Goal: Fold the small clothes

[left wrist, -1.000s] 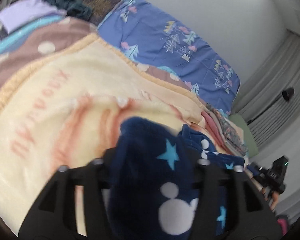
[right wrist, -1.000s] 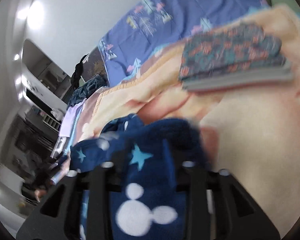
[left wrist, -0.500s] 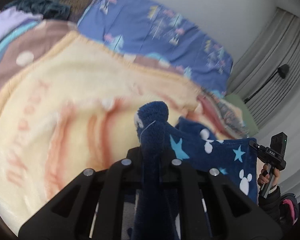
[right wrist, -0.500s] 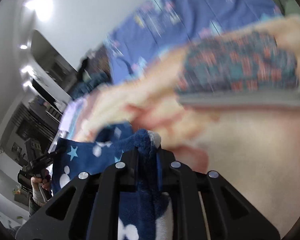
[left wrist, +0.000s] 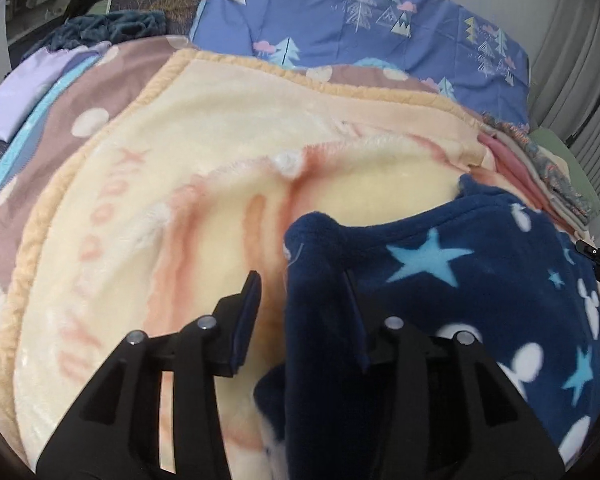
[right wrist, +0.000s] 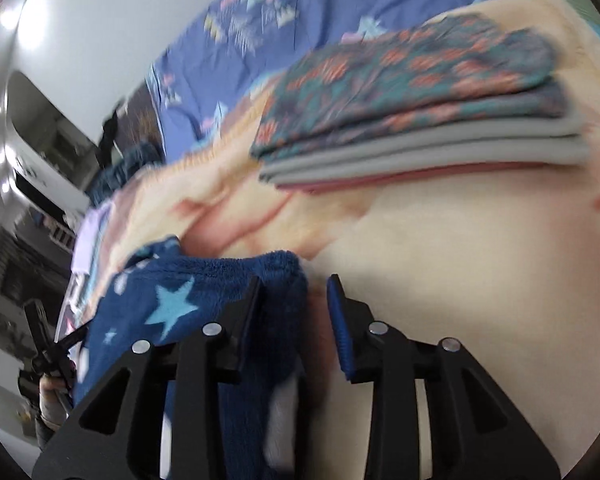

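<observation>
A navy fleece garment (left wrist: 480,280) with light blue stars and white mouse heads lies on the cream and peach blanket (left wrist: 180,168). My left gripper (left wrist: 304,292) is open; a corner of the garment stands between its fingers against the right one. My right gripper (right wrist: 296,300) is open too; the garment's other corner (right wrist: 204,292) lies between its fingers against the left one. Both grippers are low over the blanket.
A stack of folded clothes (right wrist: 420,120), patterned on top with grey and pink below, sits on the blanket ahead of the right gripper. It also shows at far right in the left wrist view (left wrist: 548,168). A blue tree-print cover (left wrist: 360,20) and lilac cloth (left wrist: 24,96) lie beyond.
Both grippers were shut on the garment's corners half a second ago and have opened. The garment has come down from the air and now lies spread on the blanket.
</observation>
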A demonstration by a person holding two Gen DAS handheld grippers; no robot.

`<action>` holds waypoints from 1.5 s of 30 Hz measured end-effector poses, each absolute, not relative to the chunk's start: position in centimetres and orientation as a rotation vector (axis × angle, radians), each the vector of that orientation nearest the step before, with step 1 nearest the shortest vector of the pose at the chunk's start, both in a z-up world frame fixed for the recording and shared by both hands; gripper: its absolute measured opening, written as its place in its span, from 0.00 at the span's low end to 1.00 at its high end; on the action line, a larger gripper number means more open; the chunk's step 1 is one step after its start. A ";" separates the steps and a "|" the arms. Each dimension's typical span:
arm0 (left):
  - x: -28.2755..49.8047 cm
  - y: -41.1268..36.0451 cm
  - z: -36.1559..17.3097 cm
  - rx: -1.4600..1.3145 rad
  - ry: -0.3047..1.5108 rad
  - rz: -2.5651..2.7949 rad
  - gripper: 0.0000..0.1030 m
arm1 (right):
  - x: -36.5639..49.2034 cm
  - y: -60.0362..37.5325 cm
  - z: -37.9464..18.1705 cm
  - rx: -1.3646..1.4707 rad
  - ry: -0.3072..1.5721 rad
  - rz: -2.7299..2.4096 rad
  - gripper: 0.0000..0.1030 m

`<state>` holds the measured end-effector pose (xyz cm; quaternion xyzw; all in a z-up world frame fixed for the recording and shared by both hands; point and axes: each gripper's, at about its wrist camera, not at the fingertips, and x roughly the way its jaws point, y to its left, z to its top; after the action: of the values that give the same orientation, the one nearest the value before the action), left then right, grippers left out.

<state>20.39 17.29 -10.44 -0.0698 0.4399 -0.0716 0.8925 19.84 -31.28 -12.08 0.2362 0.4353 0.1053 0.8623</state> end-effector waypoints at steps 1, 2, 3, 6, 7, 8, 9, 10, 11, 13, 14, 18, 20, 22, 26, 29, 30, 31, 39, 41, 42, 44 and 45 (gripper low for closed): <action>19.3 17.1 -9.1 -0.141 0.882 -0.166 0.39 | 18.8 -32.0 -11.3 0.489 0.891 0.227 0.32; 18.4 16.8 -8.1 -0.139 0.860 -0.186 0.39 | 18.2 -32.4 -10.9 0.480 0.882 0.229 0.32; 17.5 16.1 -6.9 -0.137 0.838 -0.217 0.39 | 17.5 -32.9 -10.6 0.470 0.876 0.228 0.32; 14.2 11.8 -4.3 -0.100 0.793 -0.327 0.43 | 16.2 -33.9 -10.8 0.470 0.865 0.253 0.32; 13.2 9.9 -3.7 -0.082 0.788 -0.360 0.46 | 15.8 -34.2 -11.2 0.474 0.864 0.253 0.32; 11.9 7.1 -3.1 -0.051 0.788 -0.413 0.47 | 15.7 -34.1 -11.6 0.476 0.871 0.246 0.32; 10.7 4.3 -2.7 -0.015 0.788 -0.462 0.48 | 15.8 -33.7 -12.2 0.483 0.884 0.246 0.31; 9.2 1.3 -2.4 0.025 0.786 -0.515 0.52 | 16.0 -33.5 -12.7 0.492 0.893 0.254 0.31; 8.1 -1.1 -2.4 0.055 0.785 -0.552 0.61 | 15.9 -33.6 -13.5 0.513 0.910 0.282 0.30; 4.7 -7.8 -2.6 0.164 0.769 -0.665 0.69 | 15.6 -33.5 -14.1 0.512 0.925 0.311 0.27; 3.5 -10.4 -2.9 0.211 0.765 -0.698 0.72 | 15.5 -33.4 -14.1 0.508 0.928 0.327 0.27; -0.8 -19.4 -6.2 0.438 0.764 -0.791 0.79 | 15.4 -33.5 -14.3 0.576 0.934 0.474 0.32; -2.0 -22.3 -8.5 0.547 0.776 -0.779 0.81 | 15.4 -33.5 -14.4 0.599 0.940 0.506 0.40; -2.6 -23.6 -9.9 0.617 0.764 -0.747 0.85 | 15.5 -33.4 -14.5 0.602 0.942 0.523 0.45; -2.5 -24.4 -10.3 0.596 0.778 -0.712 0.85 | 16.5 -32.9 -14.9 0.662 0.945 0.562 0.56; -2.7 -24.8 -10.3 0.608 0.768 -0.701 0.85 | 17.1 -32.4 -15.0 0.686 0.949 0.586 0.54; -2.8 -24.9 -10.5 0.618 0.766 -0.695 0.85 | 17.4 -32.0 -15.1 0.676 0.953 0.574 0.47; -2.6 -24.9 -10.8 0.622 0.763 -0.692 0.84 | 17.6 -31.6 -15.2 0.663 0.959 0.557 0.11; -2.9 -24.3 -11.4 0.594 0.758 -0.766 0.29 | 17.1 -31.9 -12.9 0.662 0.857 0.469 0.07; -3.3 -24.2 -11.9 0.608 0.758 -0.769 0.30 | 18.1 -31.9 -15.1 0.627 0.912 0.378 0.06; -3.2 -24.2 -12.0 0.611 0.756 -0.766 0.30 | 18.4 -32.1 -15.7 0.657 0.923 0.386 0.06; -3.2 -24.0 -12.1 0.598 0.757 -0.764 0.37 | 18.2 -32.8 -15.3 0.702 0.910 0.430 0.08; -3.2 -24.0 -12.1 0.594 0.756 -0.762 0.40 | 17.9 -33.1 -14.7 0.704 0.905 0.439 0.11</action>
<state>-3.22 -24.02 -12.08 0.2788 0.3547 -0.3577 0.8176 17.85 -33.07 -14.72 0.3303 0.4244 0.2058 0.8176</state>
